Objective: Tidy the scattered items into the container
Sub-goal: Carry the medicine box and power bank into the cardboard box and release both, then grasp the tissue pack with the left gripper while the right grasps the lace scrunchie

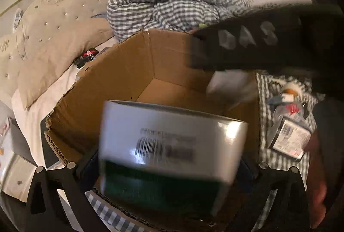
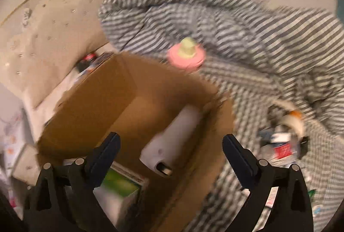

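Cardboard box [image 1: 120, 72]: brown corrugated paperboard, matt, torn fluted edges. Silver carton [image 1: 172, 141]: glossy card, sheen on corner, printed barcode. Checked quilt [image 1: 172, 6]: soft woven cloth, matt, rumpled. Beige cushion [image 1: 53, 38]: matt fabric, shiny studs. White bottle [image 2: 172, 137]: smooth plastic. Right tongs [image 2: 172, 154]: black matt plastic, metal pins.

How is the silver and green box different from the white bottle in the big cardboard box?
The silver and green box has flat sides and corners; the white bottle is rounded. The left gripper holds the box above the cardboard box; the bottle lies loose inside. The box shows a barcode; the bottle looks plain.
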### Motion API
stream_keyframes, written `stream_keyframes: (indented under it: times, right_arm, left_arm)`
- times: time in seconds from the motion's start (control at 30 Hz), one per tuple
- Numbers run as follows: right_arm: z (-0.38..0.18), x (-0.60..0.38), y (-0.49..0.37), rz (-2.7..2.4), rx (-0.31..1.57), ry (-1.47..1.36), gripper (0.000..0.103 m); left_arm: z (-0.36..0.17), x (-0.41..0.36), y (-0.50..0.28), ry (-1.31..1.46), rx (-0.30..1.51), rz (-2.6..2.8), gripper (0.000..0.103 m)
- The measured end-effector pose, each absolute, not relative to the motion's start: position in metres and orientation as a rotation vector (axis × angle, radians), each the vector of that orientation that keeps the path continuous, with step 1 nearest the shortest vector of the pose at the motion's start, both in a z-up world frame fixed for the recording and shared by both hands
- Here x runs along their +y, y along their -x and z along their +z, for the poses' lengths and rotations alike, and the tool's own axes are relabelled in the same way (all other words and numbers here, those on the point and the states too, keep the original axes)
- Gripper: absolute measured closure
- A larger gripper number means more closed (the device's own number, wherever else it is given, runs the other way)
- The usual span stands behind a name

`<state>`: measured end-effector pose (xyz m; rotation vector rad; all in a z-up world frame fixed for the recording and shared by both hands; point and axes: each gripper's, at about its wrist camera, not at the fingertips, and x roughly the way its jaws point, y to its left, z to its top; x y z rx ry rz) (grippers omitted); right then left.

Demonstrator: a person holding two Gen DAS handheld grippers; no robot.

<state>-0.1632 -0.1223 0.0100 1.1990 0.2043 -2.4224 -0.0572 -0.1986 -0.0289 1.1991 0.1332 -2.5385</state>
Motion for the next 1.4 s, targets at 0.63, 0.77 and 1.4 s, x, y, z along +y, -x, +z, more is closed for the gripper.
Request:
stream_keyframes:
  times: [0.63,0.77,1.4]
  right_arm:
    - [0.042,0.143,0.069,-2.793,-0.025,-1.203,0.006]
    - [-0.003,0.195,0.056,-2.806,-0.08,-1.374,0.006]
    - [-0.129,0.243,0.077,-2.688,-0.141,-1.711,0.006]
  left_arm:
    - [0.012,-0.108,0.033,-1.102,0.059,-2.748,0.0]
    - [-0.001,-0.064,0.041,-1.164,0.028,-2.814,0.0]
    - [-0.083,0.02,0.096,-1.38,-0.124,-2.81,0.0]
